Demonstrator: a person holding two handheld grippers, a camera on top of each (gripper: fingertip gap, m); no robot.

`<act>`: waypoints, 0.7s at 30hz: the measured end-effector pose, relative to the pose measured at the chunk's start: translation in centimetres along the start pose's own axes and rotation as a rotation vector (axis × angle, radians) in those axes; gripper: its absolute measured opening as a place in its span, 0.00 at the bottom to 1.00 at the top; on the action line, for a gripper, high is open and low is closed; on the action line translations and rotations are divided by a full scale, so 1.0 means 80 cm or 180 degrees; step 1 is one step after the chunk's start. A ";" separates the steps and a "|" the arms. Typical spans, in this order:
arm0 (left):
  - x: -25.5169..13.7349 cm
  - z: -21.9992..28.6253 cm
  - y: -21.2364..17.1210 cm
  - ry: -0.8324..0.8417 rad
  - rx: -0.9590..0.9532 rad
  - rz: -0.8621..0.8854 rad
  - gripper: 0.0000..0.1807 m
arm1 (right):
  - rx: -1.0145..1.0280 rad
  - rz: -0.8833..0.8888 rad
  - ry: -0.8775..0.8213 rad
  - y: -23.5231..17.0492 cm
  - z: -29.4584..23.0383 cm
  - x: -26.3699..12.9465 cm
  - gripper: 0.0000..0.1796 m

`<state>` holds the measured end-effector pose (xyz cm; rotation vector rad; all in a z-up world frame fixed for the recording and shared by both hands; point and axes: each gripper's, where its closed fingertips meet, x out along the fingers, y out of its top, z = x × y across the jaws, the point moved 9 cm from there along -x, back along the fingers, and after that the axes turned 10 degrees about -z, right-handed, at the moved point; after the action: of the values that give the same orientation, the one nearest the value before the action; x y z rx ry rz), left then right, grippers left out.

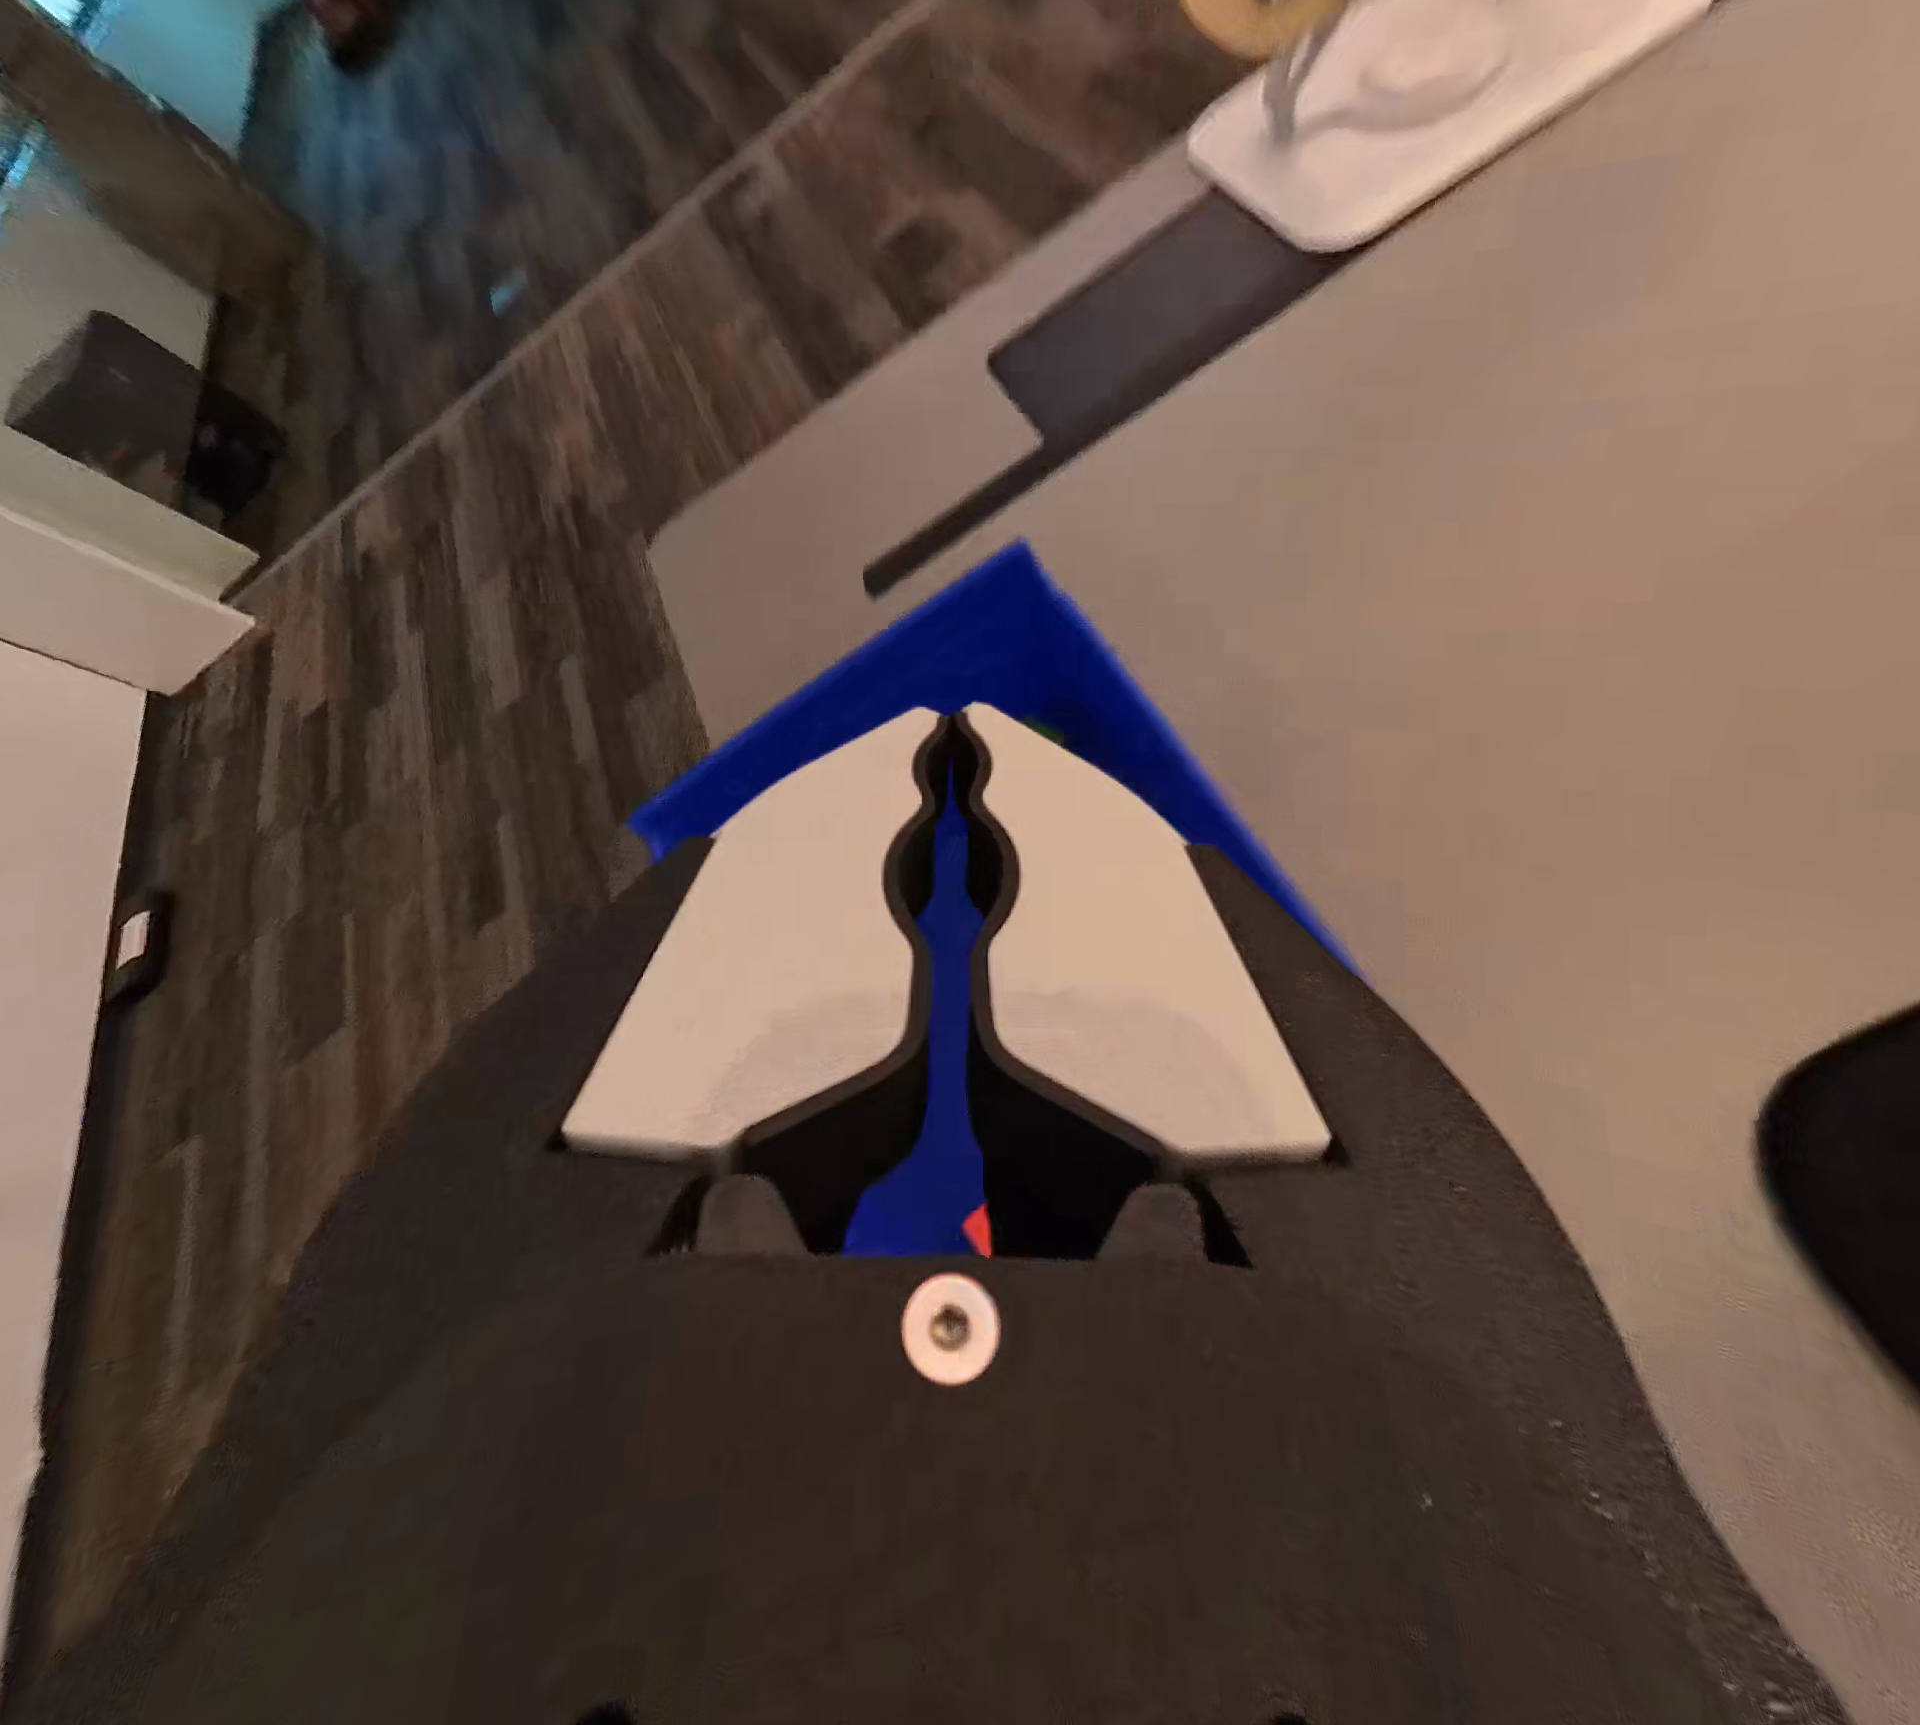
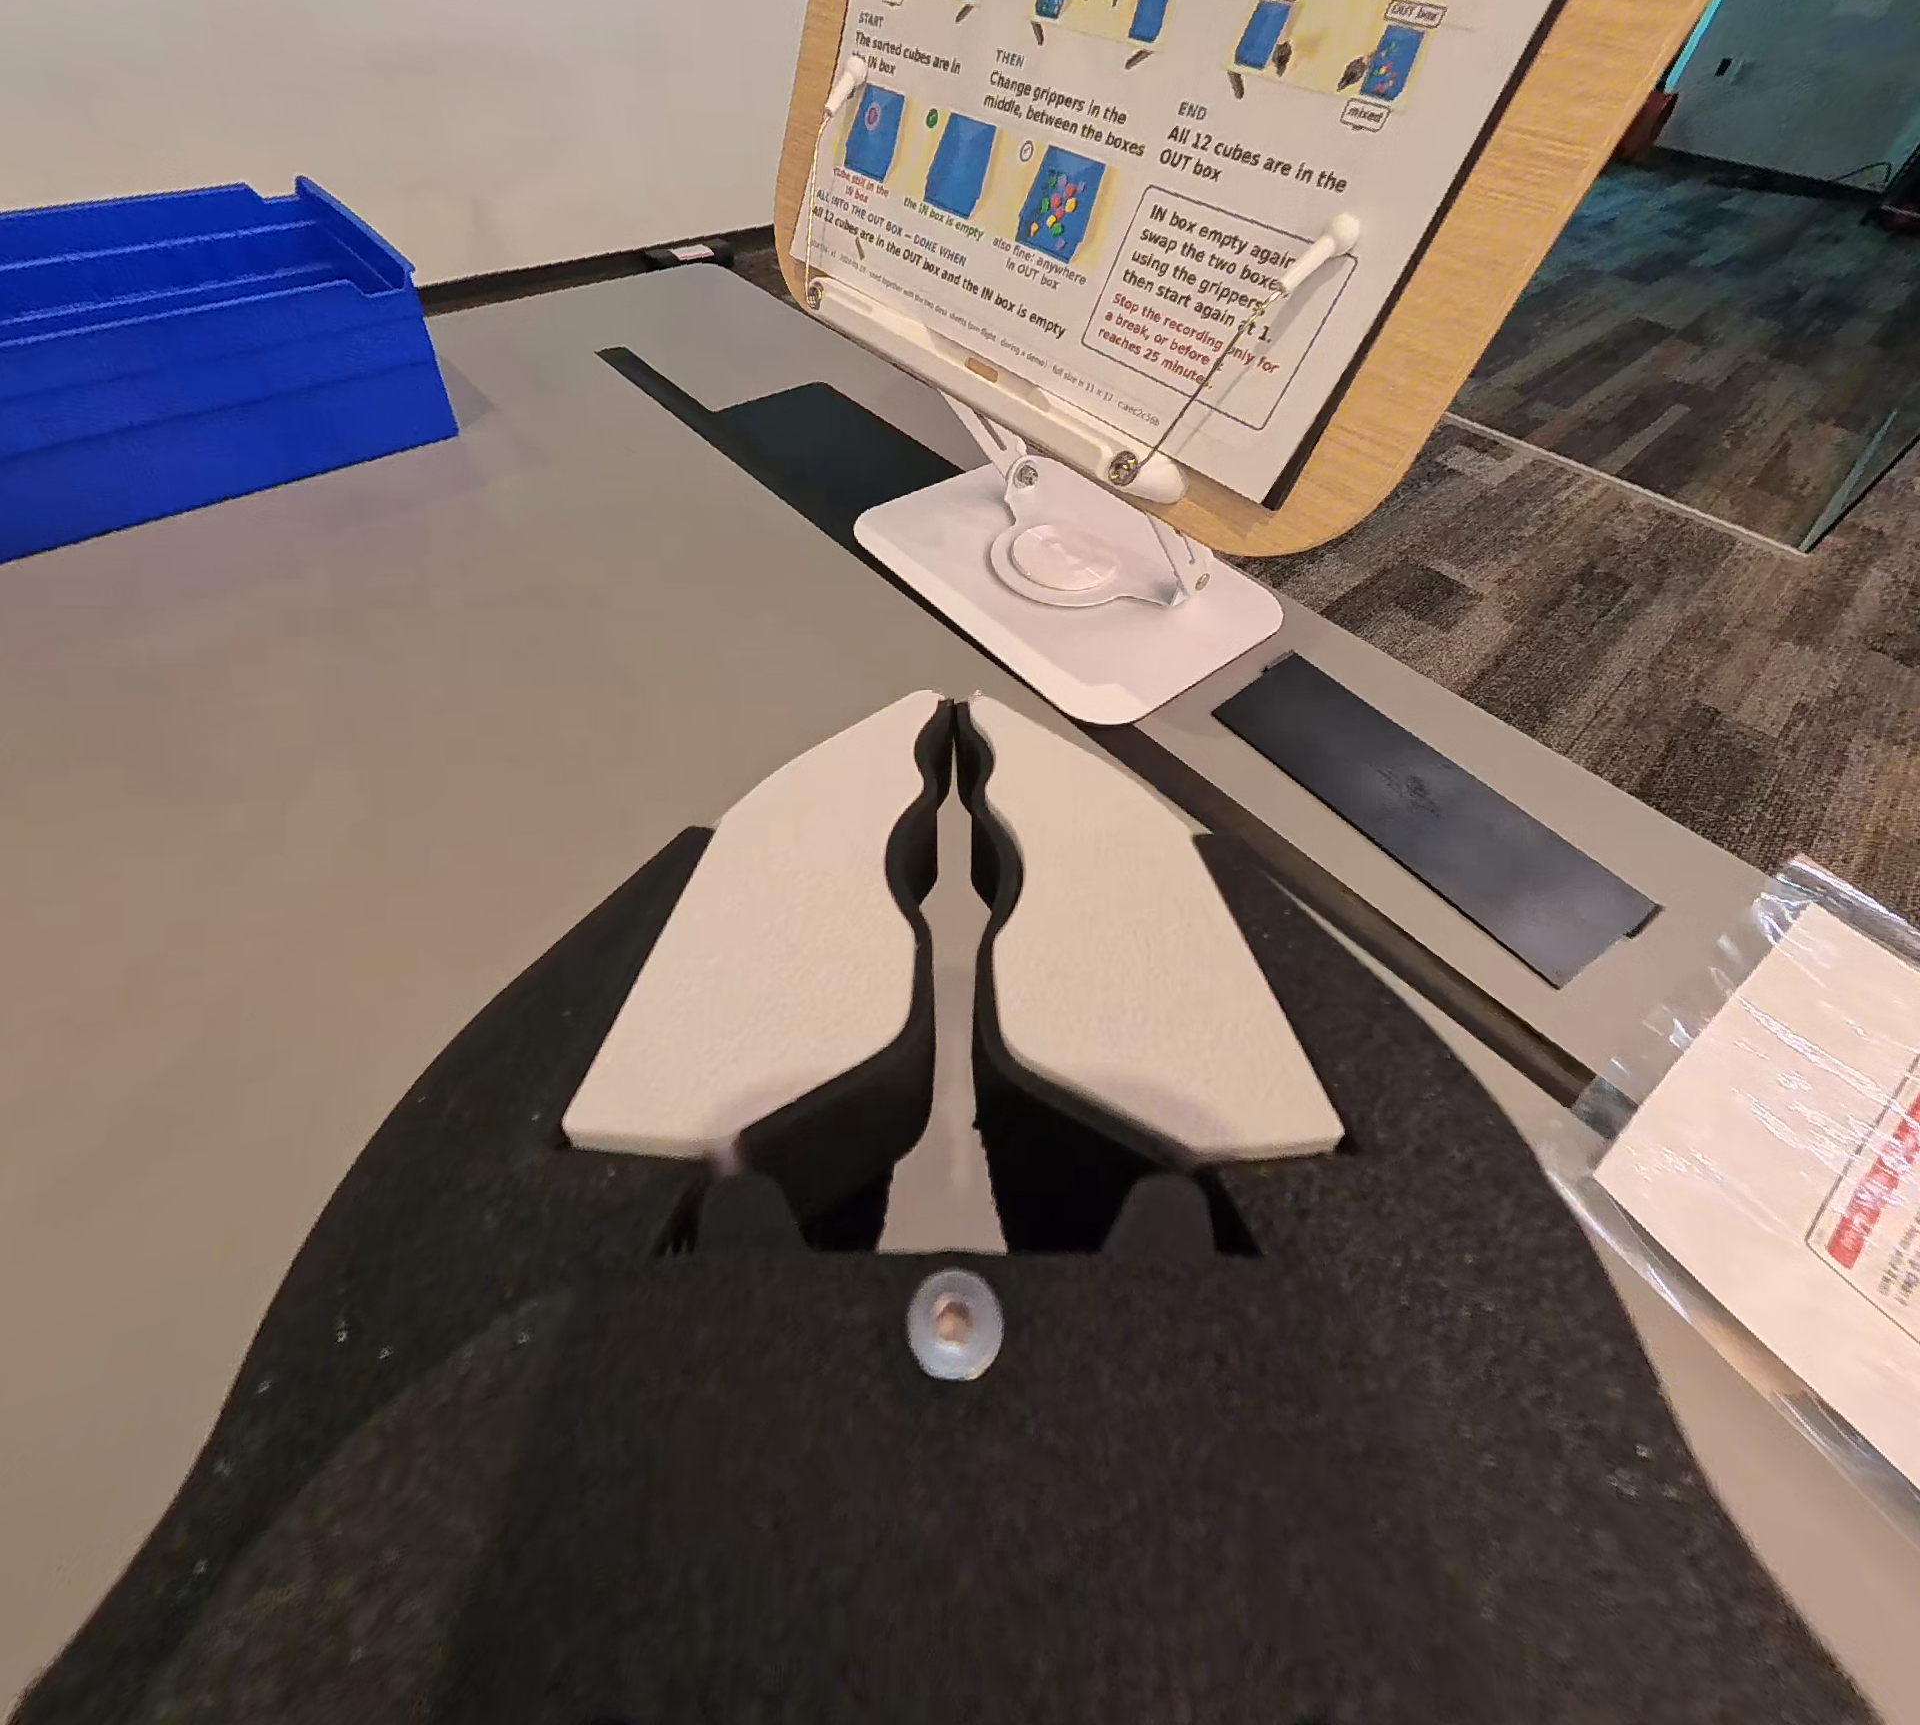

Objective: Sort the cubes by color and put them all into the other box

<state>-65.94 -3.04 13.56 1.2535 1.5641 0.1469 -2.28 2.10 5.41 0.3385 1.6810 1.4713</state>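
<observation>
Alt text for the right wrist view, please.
The right gripper, fingers closed and empty, hovers over a grey table. A blue box sits far left; an instruction board on a white stand stands ahead.

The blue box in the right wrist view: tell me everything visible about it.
The blue box is a bright blue bin that looks like moulded plastic, with stepped ridges along its side and a raised lip at its far corner. It stands upright on the grey table, at the left of the view, cut off by the picture's left edge. Its inside is hidden from this low angle. Nothing but the table touches it; the right gripper, shut, is well apart from it.
</observation>
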 end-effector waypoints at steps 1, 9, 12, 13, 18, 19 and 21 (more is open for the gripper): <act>0.008 -0.008 -0.010 -0.0055 0.0099 -0.0123 0.00 | 0.0001 -0.0020 0.0023 0.000 -0.001 0.002 0.00; 0.123 -0.037 -0.077 -0.0162 0.1350 -0.1323 0.15 | -0.0084 -0.0240 0.0148 -0.003 -0.011 0.018 0.00; 0.171 -0.046 -0.103 -0.0115 0.1854 -0.1955 0.21 | -0.0090 -0.0286 0.0215 -0.005 -0.013 0.022 0.00; 0.184 -0.050 -0.110 -0.0137 0.1945 -0.2102 0.23 | -0.0088 -0.0302 0.0232 -0.006 -0.013 0.024 0.00; 0.229 -0.064 -0.122 -0.0279 0.2034 -0.2278 0.27 | -0.0154 -0.0461 0.0189 -0.011 -0.010 0.030 0.00; 0.235 -0.065 -0.120 -0.0309 0.2019 -0.2300 0.28 | -0.0155 -0.0474 0.0178 -0.012 -0.009 0.030 0.00; 0.248 -0.065 -0.121 -0.0360 0.2051 -0.2434 0.29 | -0.0140 -0.0485 0.0198 -0.015 -0.008 0.031 0.00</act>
<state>-73.44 10.31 -3.20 1.0011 1.9500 -0.9611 -3.85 3.02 3.24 0.1387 1.6821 1.4158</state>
